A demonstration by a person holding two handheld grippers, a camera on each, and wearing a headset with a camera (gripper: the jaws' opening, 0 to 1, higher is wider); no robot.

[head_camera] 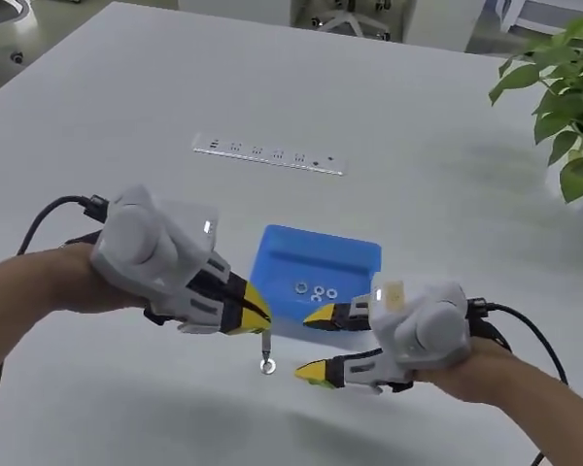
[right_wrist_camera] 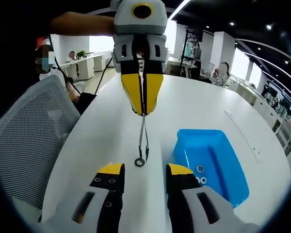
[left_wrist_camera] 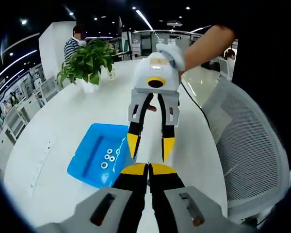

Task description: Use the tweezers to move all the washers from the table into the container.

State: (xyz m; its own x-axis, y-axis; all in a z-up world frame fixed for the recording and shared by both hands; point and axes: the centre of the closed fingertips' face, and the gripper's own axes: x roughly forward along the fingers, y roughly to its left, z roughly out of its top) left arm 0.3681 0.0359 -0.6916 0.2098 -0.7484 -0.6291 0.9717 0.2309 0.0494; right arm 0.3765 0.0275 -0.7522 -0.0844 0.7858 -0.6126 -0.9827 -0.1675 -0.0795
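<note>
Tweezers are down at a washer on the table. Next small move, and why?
Probably lift the tweezers a little and check that the washer comes up. The left gripper is shut on them and their tips meet the washer near the blue container, but whether it is pinched or just touched I cannot tell. The right gripper is open.

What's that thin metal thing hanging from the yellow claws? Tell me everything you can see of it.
Those are tweezers: two slim, silvery metal arms, with the upper end clamped in the shut jaws of the left gripper. They hang nearly upright, with the tips closing on a small washer at the white table, beside the blue container.
</note>
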